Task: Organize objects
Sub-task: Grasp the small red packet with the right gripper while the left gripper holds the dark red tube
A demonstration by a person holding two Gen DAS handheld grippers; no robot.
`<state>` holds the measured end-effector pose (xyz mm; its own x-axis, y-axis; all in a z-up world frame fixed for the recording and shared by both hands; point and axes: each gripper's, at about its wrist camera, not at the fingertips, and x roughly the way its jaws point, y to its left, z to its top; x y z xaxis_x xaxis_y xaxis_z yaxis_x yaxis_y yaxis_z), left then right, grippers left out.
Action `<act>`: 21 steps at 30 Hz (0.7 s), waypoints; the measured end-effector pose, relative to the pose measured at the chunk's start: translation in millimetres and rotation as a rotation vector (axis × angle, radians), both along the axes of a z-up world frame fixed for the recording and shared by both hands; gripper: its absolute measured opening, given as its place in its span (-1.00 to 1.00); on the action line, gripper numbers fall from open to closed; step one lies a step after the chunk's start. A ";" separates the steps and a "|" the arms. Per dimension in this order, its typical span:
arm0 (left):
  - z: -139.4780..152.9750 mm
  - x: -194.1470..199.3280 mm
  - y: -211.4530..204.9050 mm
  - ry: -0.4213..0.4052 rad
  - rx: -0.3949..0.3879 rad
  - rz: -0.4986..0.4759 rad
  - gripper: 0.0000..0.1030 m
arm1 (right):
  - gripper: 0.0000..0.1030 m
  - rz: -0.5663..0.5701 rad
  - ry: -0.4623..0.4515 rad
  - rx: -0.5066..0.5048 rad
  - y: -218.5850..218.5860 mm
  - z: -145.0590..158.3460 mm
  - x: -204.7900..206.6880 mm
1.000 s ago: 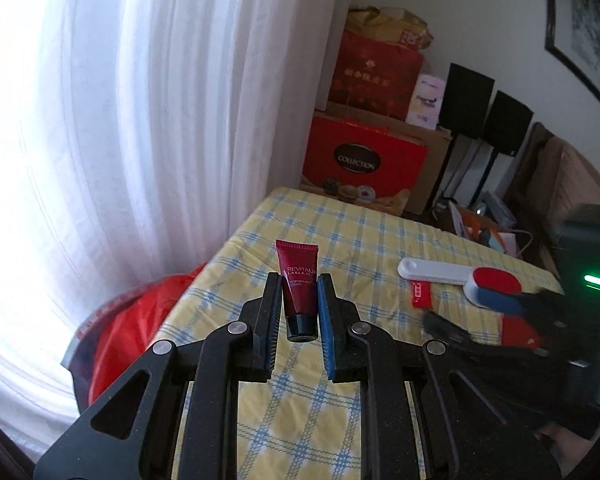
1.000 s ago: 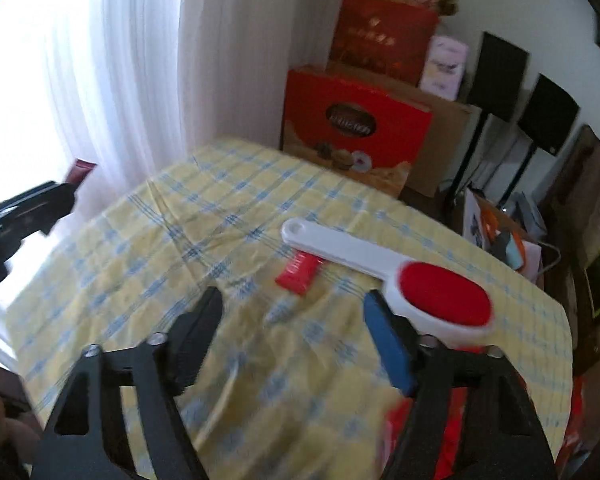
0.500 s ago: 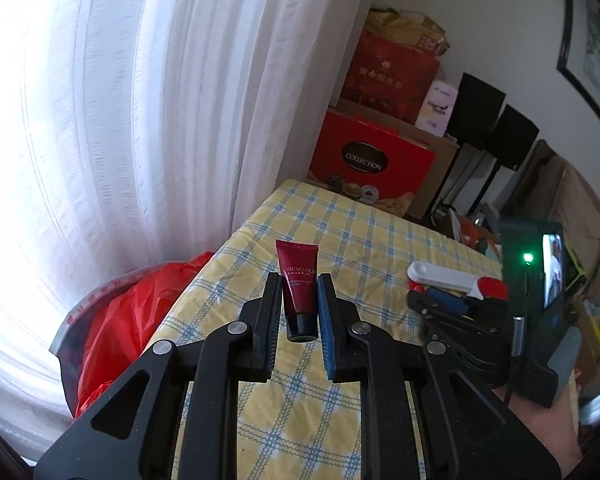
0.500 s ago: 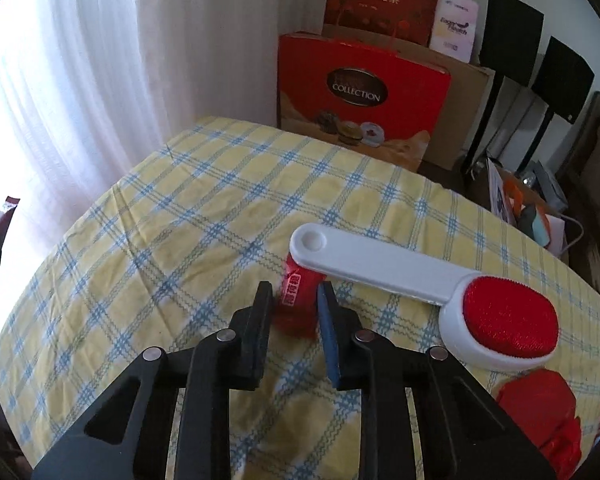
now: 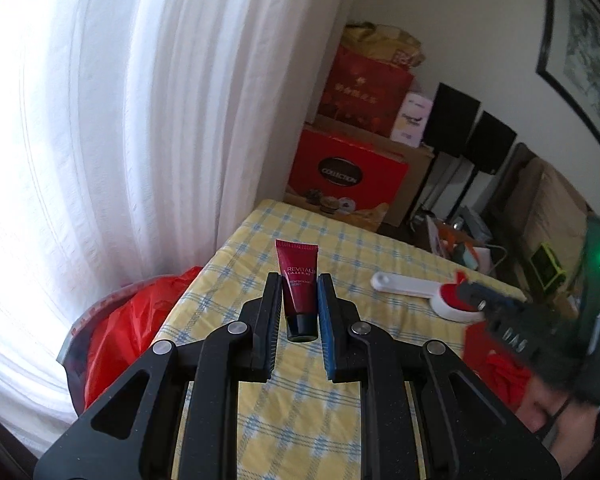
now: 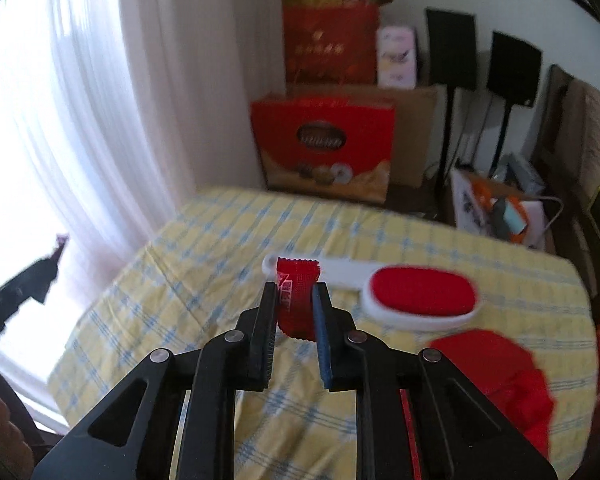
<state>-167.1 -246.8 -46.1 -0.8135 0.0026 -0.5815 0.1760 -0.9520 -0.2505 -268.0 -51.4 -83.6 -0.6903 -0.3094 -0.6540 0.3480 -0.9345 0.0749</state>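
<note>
My left gripper is shut on a dark red cream tube, cap toward the camera, held above the left side of the yellow checked tablecloth. My right gripper is shut on a small red sachet, lifted off the cloth. A white lint brush with a red pad lies on the table just beyond the sachet; the same lint brush shows at the right of the left wrist view, with the right gripper blurred over its pad. At the far left of the right wrist view the left gripper shows small and dark.
A red cloth lies at the table's near right. A bin lined with a red bag stands left of the table by the white curtain. Red gift boxes, music stands and clutter fill the floor beyond the far edge.
The right gripper went from open to shut on the red sachet and lifted it off the cloth. The left gripper rose a little, still holding the tube.
</note>
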 end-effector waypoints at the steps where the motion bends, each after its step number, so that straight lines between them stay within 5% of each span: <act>1: 5.6 2.7 3.3 0.004 -0.006 -0.005 -0.69 | -0.69 -0.005 0.018 -0.002 4.1 10.9 3.7; 11: 59.4 38.0 13.8 0.077 -0.002 -0.010 -0.69 | -0.69 -0.002 0.150 -0.063 28.5 77.7 70.4; 21: 102.7 71.7 42.7 0.129 -0.029 -0.102 -0.69 | -0.69 -0.123 0.199 -0.143 80.2 93.4 156.7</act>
